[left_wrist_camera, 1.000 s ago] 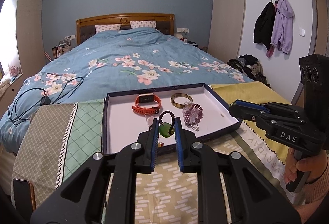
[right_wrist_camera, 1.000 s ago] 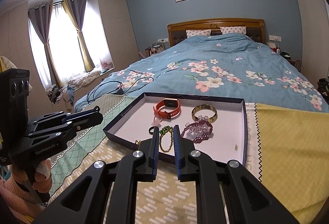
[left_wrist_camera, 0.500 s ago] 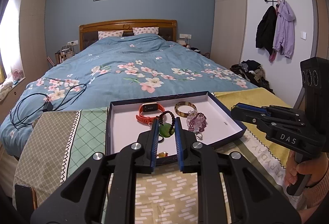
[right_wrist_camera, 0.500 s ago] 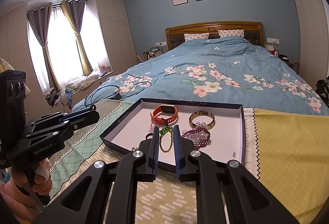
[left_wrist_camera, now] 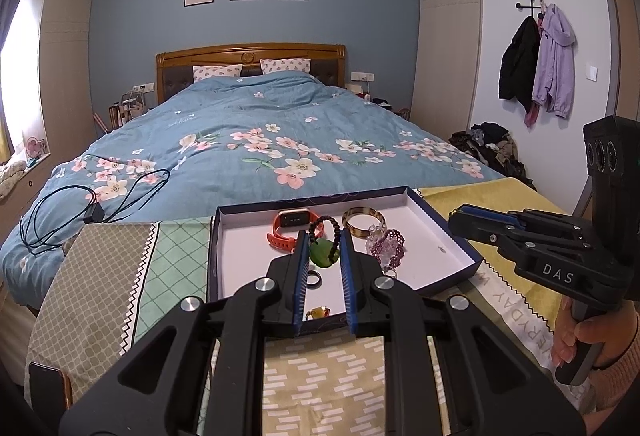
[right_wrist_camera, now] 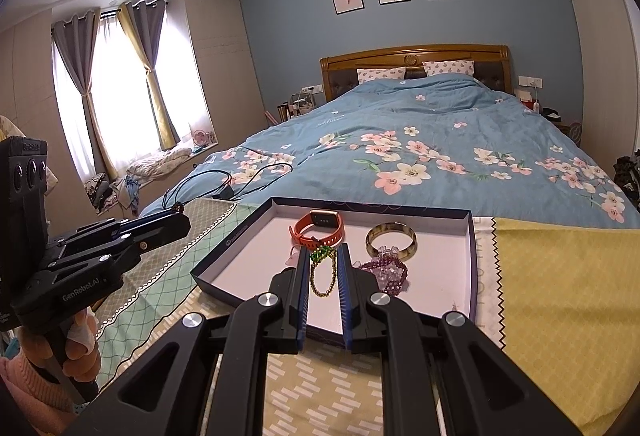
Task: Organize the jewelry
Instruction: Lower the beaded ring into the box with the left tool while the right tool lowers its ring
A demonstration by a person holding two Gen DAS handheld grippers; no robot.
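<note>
My left hand-held gripper (left_wrist_camera: 324, 248) hovers nearly closed over a shallow box (left_wrist_camera: 460, 252) holding an orange watch (left_wrist_camera: 286, 232), a bangle (left_wrist_camera: 362, 222), purple beads (left_wrist_camera: 388, 244) and a green pendant (left_wrist_camera: 323, 256).

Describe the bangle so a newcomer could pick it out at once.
At the foot of the bed lies a shallow dark-rimmed tray with a white floor. The bangle lies toward its far right, beside the orange watch: the only rigid, mottled amber-gold hoop, no beads.

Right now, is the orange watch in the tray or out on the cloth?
In. The orange watch lies on the tray's white floor, inside the dark rim, beside the gold bangle.
</note>
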